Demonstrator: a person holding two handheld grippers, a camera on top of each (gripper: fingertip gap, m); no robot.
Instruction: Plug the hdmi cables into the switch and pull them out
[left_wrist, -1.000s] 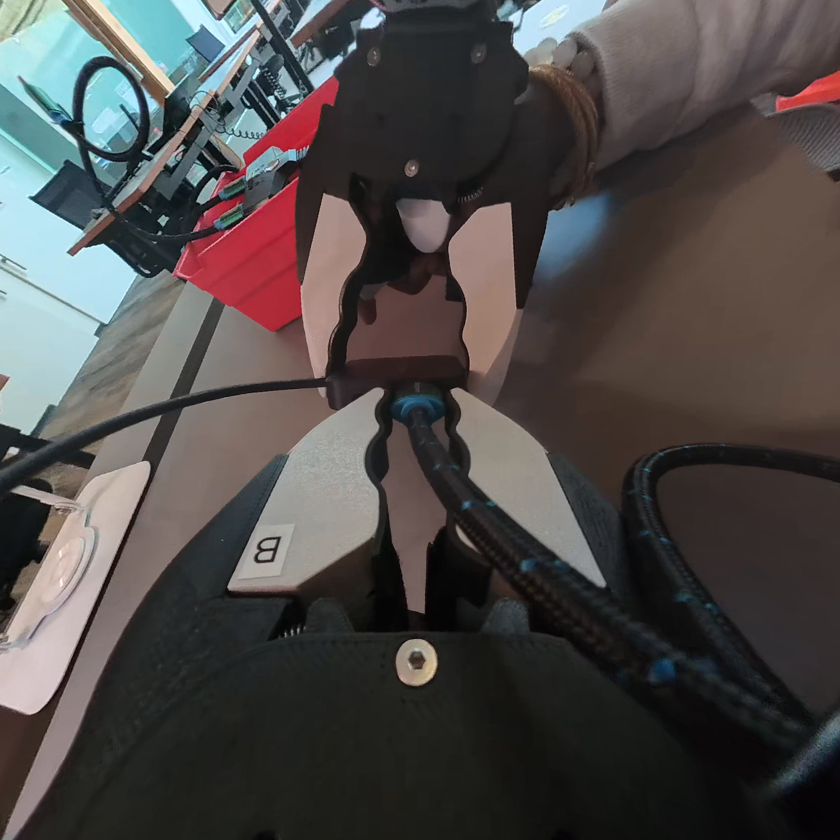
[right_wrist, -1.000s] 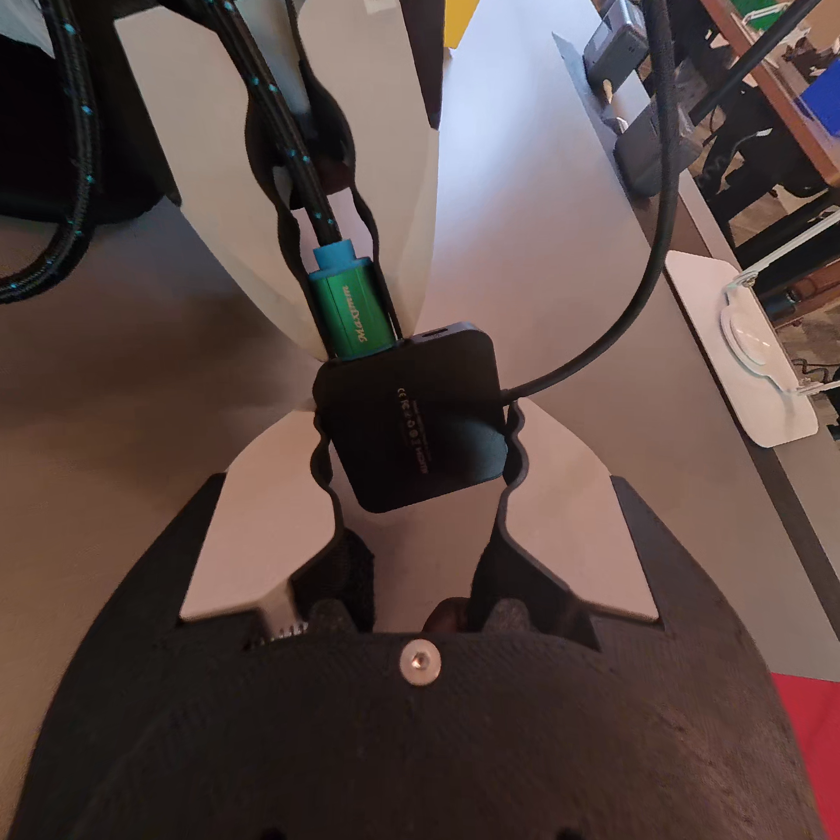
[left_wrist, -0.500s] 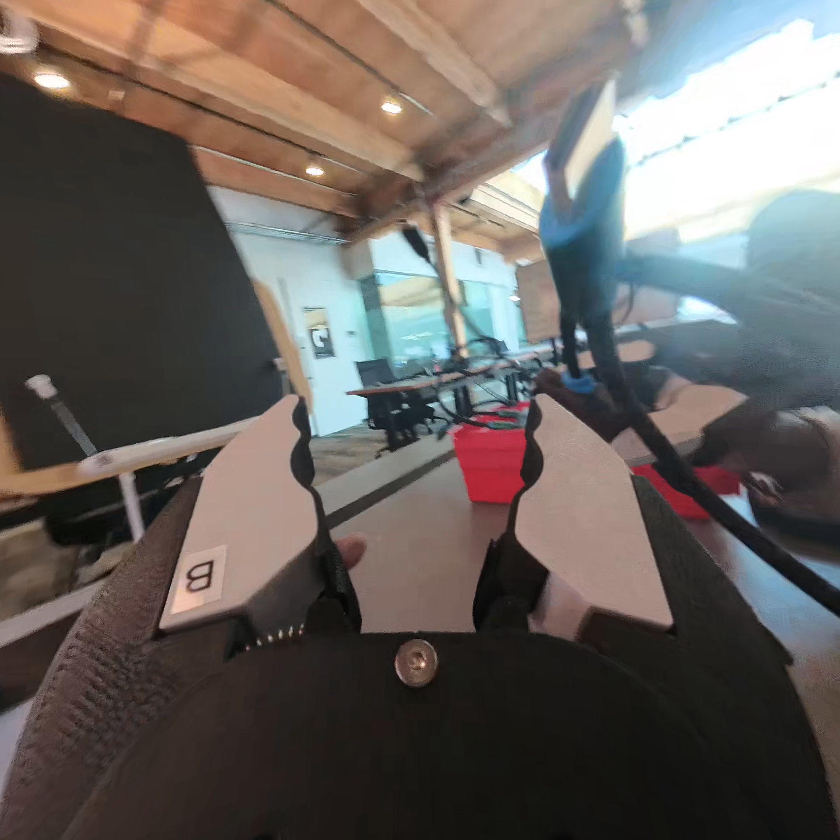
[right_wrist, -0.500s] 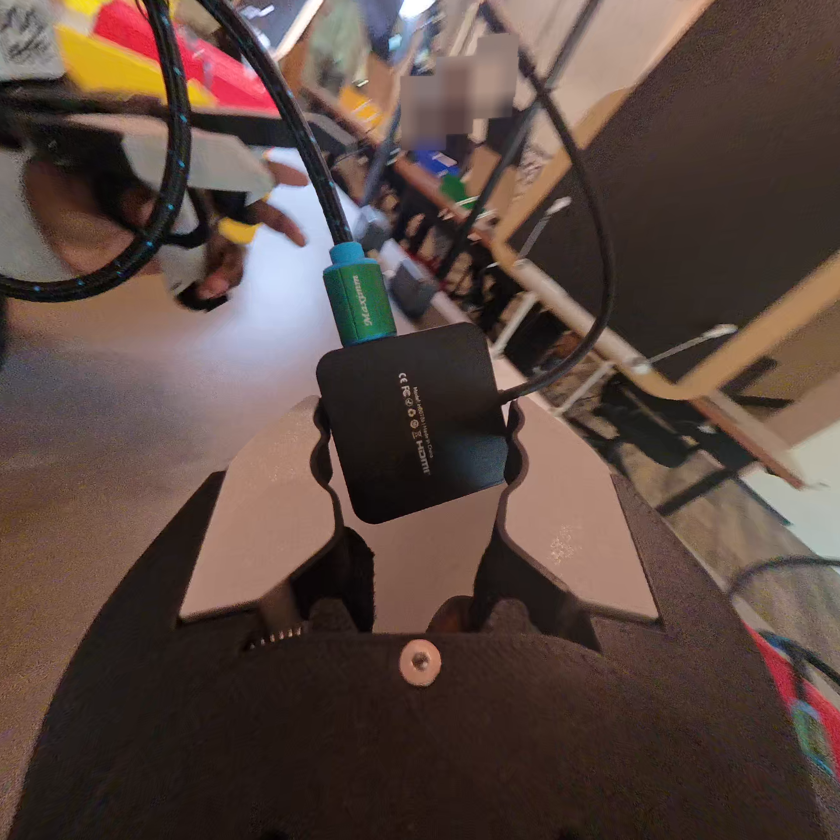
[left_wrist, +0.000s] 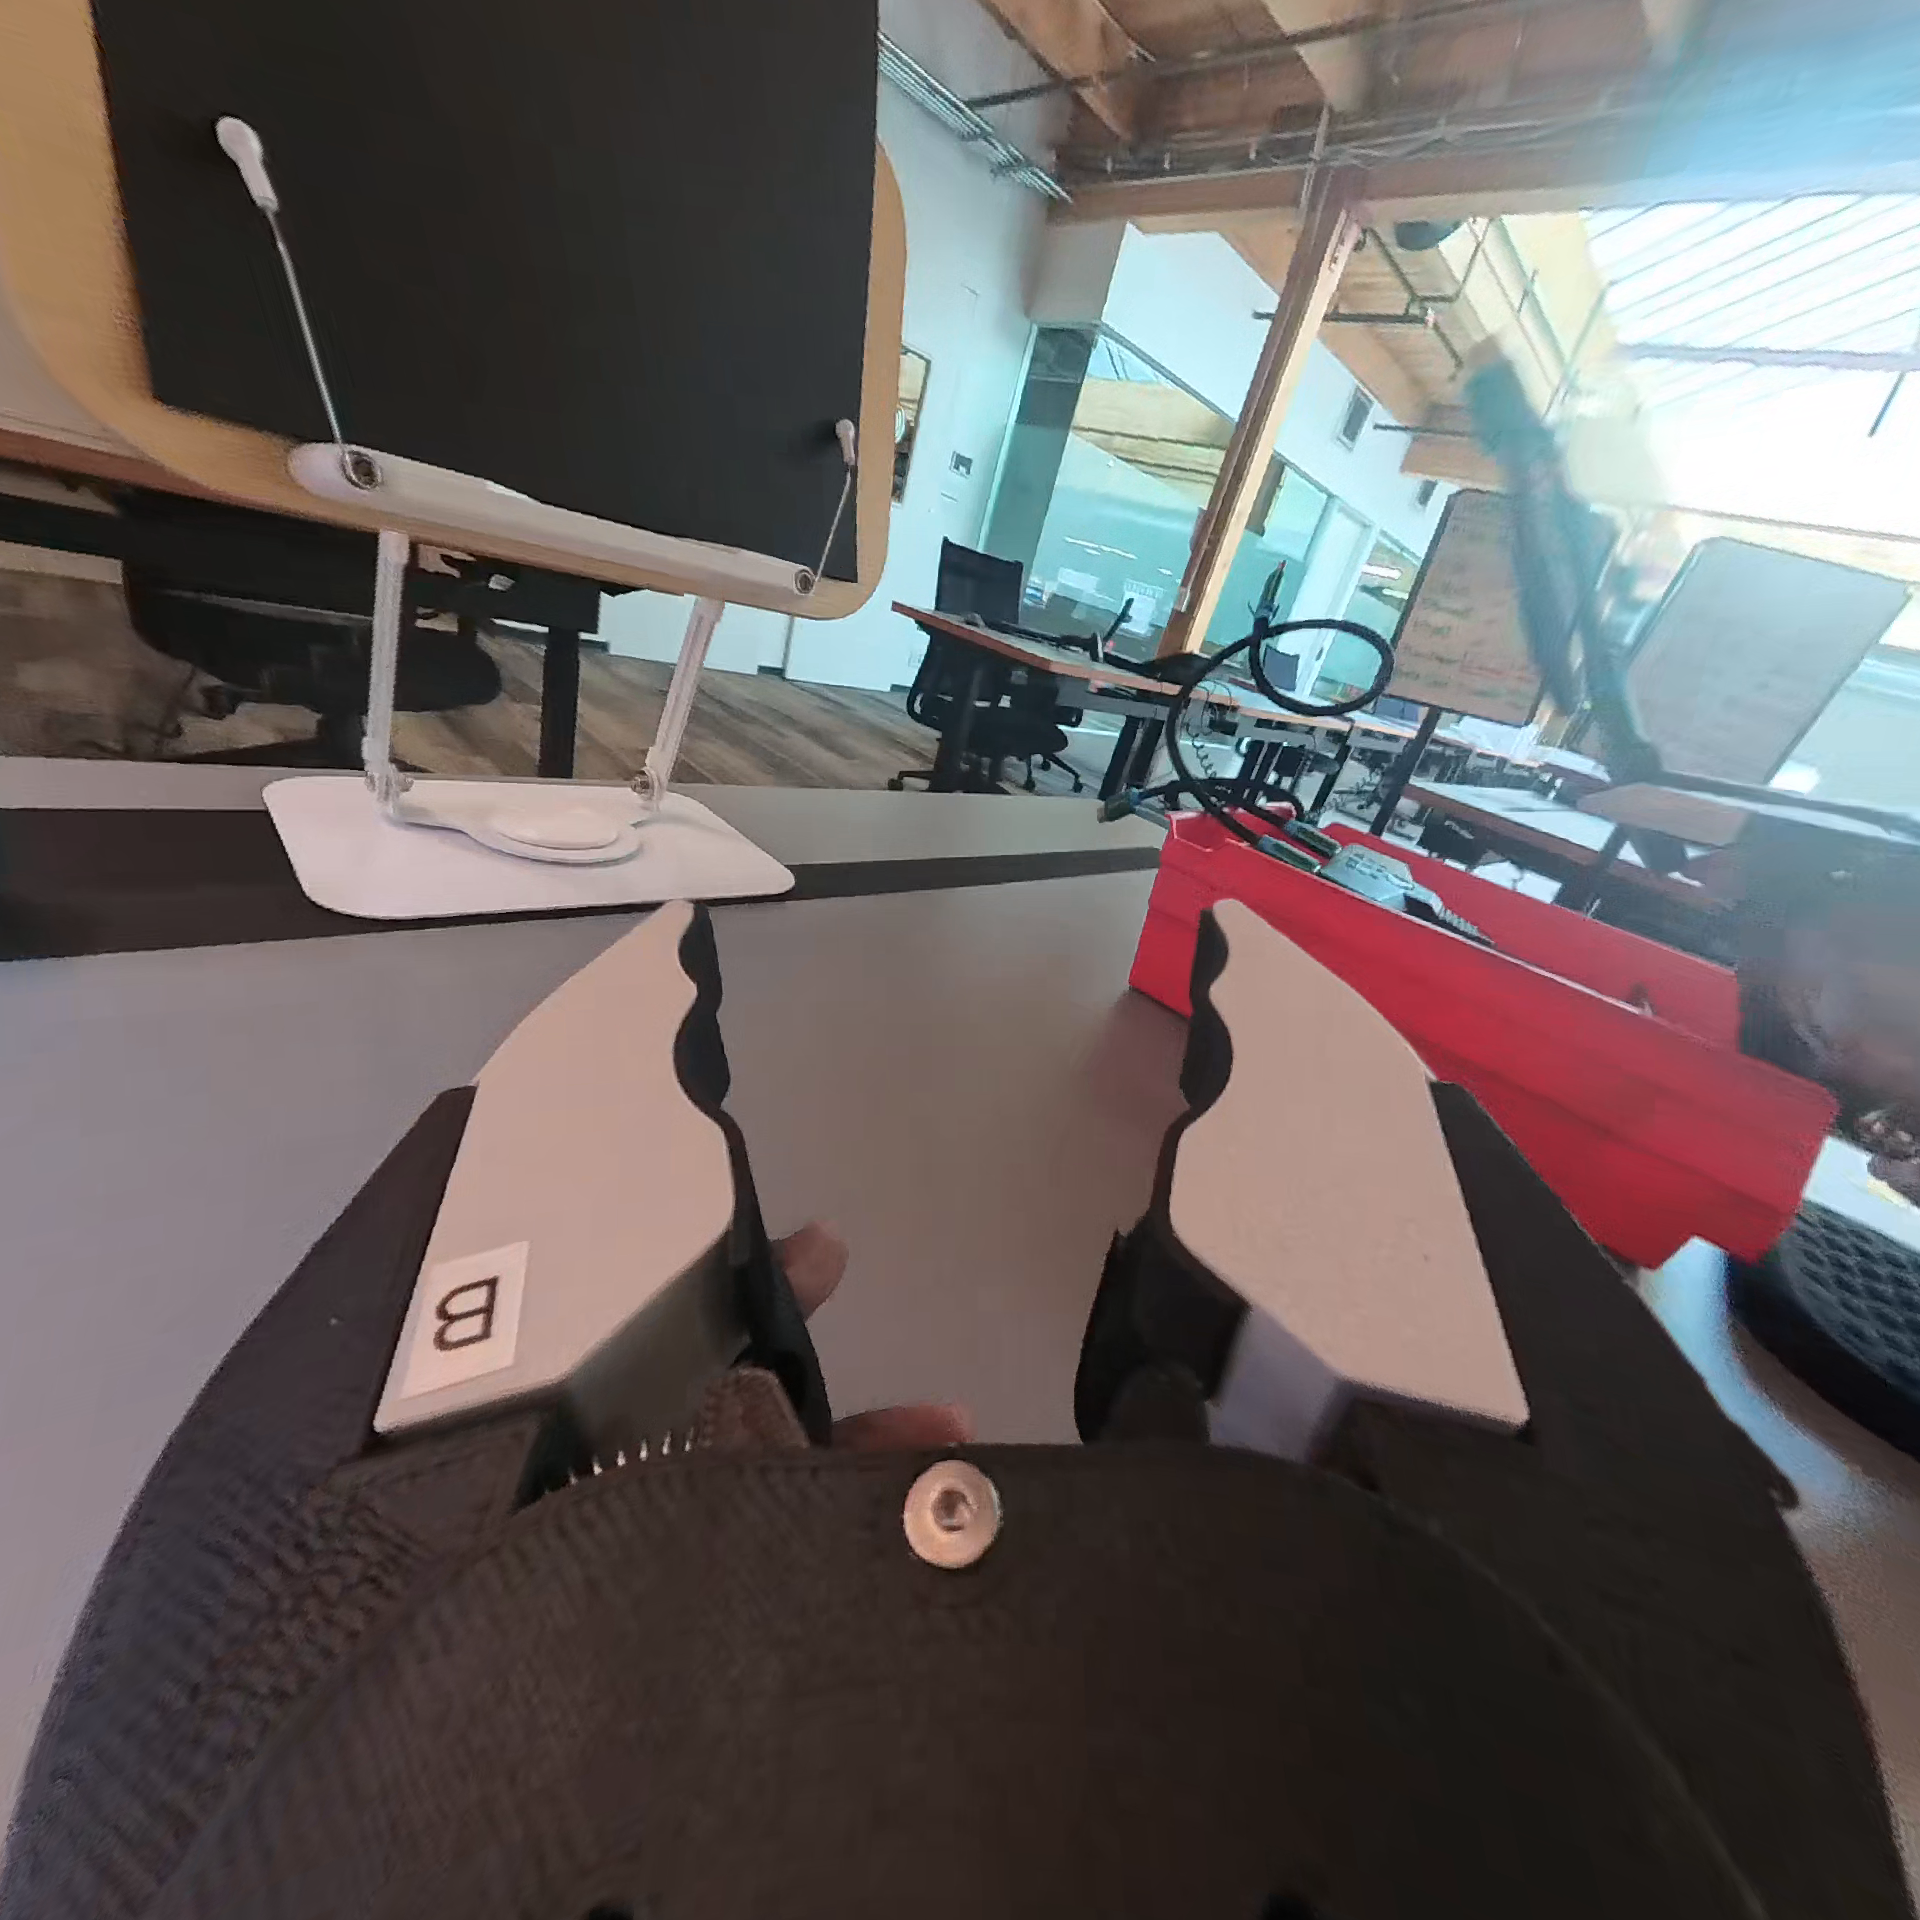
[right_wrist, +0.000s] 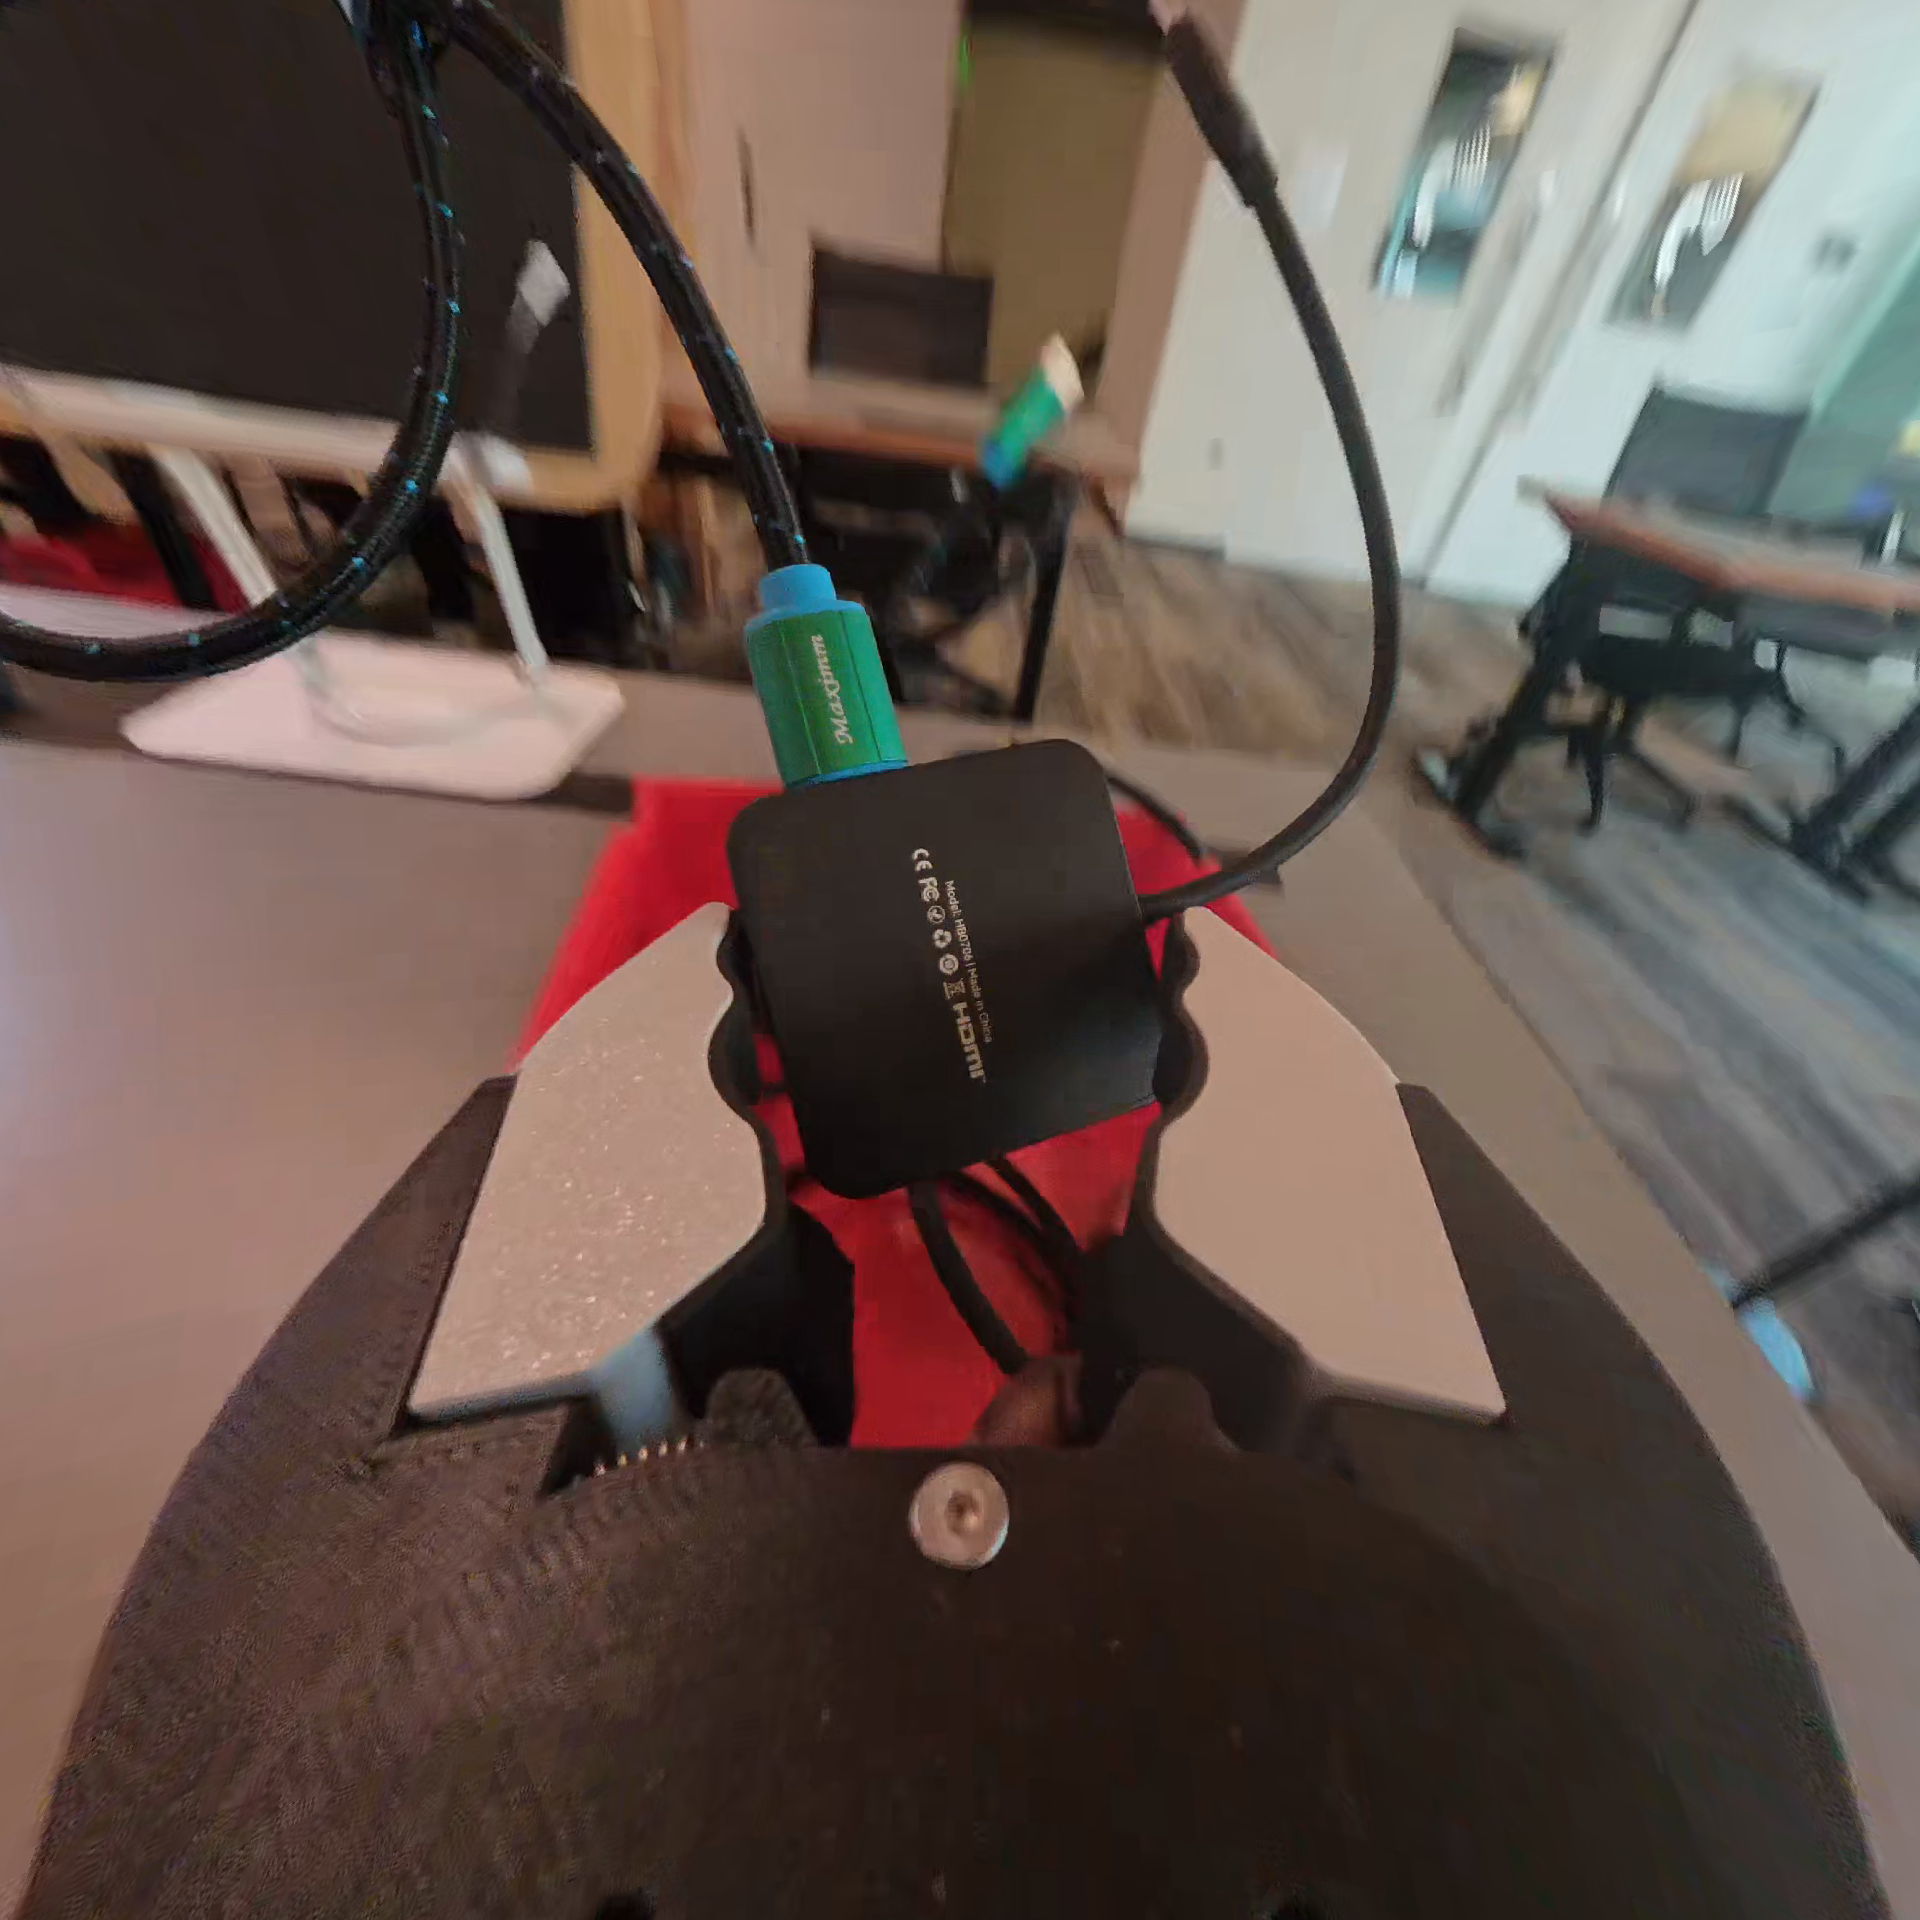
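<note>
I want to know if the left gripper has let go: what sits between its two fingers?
Nothing: in the left wrist view the left gripper is open, with only bare grey table showing between its fingers.

Grey table (left_wrist: 260, 1091) bears a red bin (left_wrist: 1455, 1029) and white stand base (left_wrist: 520, 862).

Wrist views, level, sharing red bin (left_wrist: 1455, 1039)

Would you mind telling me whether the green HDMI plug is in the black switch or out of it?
In: the green HDMI plug sits seated against the square black switch's edge, which the right hand-held gripper clamps.
</note>
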